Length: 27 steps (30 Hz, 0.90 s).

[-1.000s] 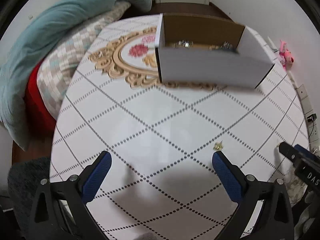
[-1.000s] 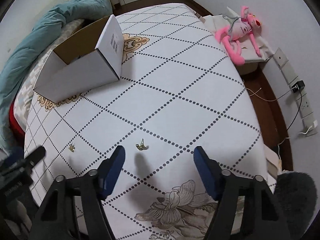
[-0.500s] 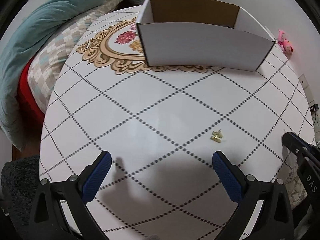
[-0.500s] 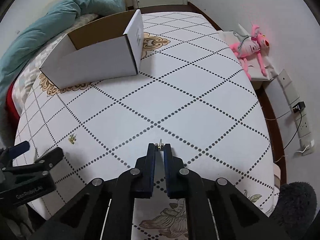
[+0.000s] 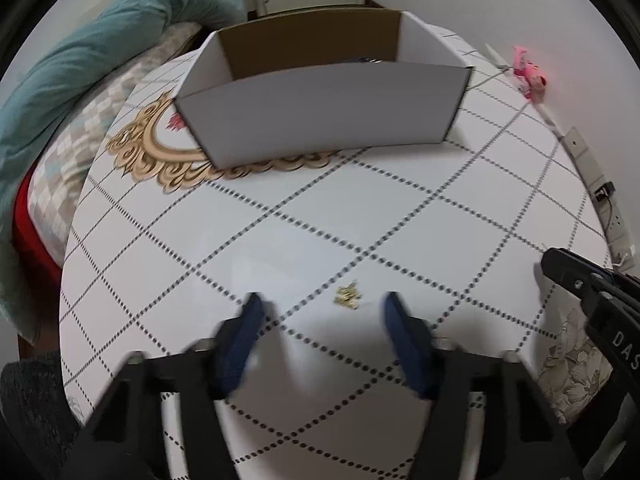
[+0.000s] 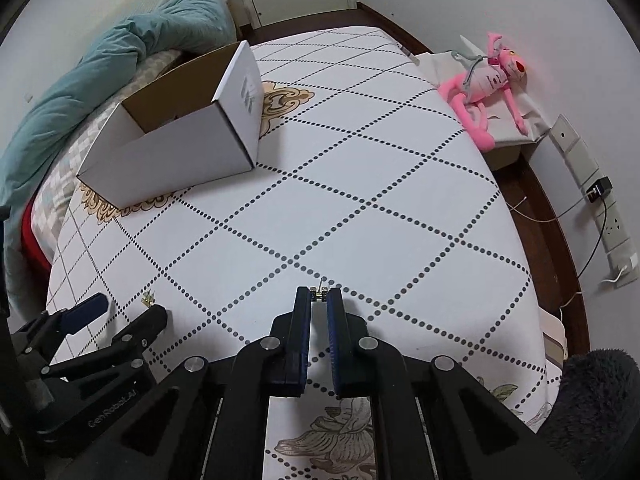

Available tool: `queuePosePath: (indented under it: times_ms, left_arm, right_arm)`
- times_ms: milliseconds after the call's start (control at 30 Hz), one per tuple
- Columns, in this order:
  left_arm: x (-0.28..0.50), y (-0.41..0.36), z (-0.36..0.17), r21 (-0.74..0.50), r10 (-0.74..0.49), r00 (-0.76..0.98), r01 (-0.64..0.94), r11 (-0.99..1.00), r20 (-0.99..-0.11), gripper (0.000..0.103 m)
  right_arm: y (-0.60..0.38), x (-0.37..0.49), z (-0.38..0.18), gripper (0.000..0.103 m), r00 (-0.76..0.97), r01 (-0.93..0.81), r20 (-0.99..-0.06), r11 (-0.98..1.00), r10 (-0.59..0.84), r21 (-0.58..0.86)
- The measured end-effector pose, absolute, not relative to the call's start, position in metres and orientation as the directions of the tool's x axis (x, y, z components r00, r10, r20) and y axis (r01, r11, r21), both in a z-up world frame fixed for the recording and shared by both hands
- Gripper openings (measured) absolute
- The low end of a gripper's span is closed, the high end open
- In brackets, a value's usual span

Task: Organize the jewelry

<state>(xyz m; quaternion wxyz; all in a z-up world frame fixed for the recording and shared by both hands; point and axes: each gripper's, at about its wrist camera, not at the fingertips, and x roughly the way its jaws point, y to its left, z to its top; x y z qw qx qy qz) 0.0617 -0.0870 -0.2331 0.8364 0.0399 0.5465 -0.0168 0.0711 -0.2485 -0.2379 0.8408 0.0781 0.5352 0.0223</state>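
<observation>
A small gold earring (image 5: pixel 347 297) lies on the white dotted tablecloth (image 5: pixel 280 248), between the fingers of my left gripper (image 5: pixel 322 308), which is open around it with jaws partly narrowed. It also shows in the right wrist view (image 6: pixel 148 300). My right gripper (image 6: pixel 319 294) is shut on a second small gold earring (image 6: pixel 320 289), held at its tips above the cloth. An open white cardboard box (image 5: pixel 320 96) stands at the far side of the table; it shows in the right wrist view (image 6: pixel 180 148) too. Its contents are mostly hidden.
A teal duvet (image 6: pixel 100 76) and checked bedding lie left of the table. A pink plush toy (image 6: pixel 488 84) lies on a ledge at the right, by wall sockets and cables. The table's edge curves close at the right and front.
My left gripper has moved down to the earring on the cloth and its jaws have narrowed around it. My right gripper shut on the other earring and lifted it slightly.
</observation>
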Motion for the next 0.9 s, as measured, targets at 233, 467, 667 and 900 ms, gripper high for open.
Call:
queuePosePath:
  times_ms: [233, 467, 667, 900]
  left_arm:
    - [0.064, -0.095, -0.231, 0.03, -0.019, 0.402, 0.116, 0.993, -0.915, 0.009]
    - [0.071, -0.082, -0.226, -0.011, -0.055, 0.399, 0.11, 0.994, -0.915, 0.009]
    - [0.085, -0.067, -0.165, -0.119, -0.153, 0.458, 0.103, 0.988, -0.875, 0.009]
    - [0.153, -0.039, -0.111, -0.203, -0.226, 0.477, 0.1, 0.974, -0.849, 0.009]
  right_arm:
    - [-0.25, 0.072, -0.233, 0.009, 0.435, 0.049, -0.891, 0.985, 0.126, 0.163]
    - [-0.253, 0.071, -0.221, 0.009, 0.451, 0.052, -0.878, 0.978, 0.158, 0.202]
    - [-0.27, 0.083, -0.179, 0.009, 0.499, 0.052, -0.828, 0.945, 0.255, 0.322]
    - [-0.258, 0.146, -0.126, 0.009, 0.521, -0.049, -0.761, 0.903, 0.388, 0.427]
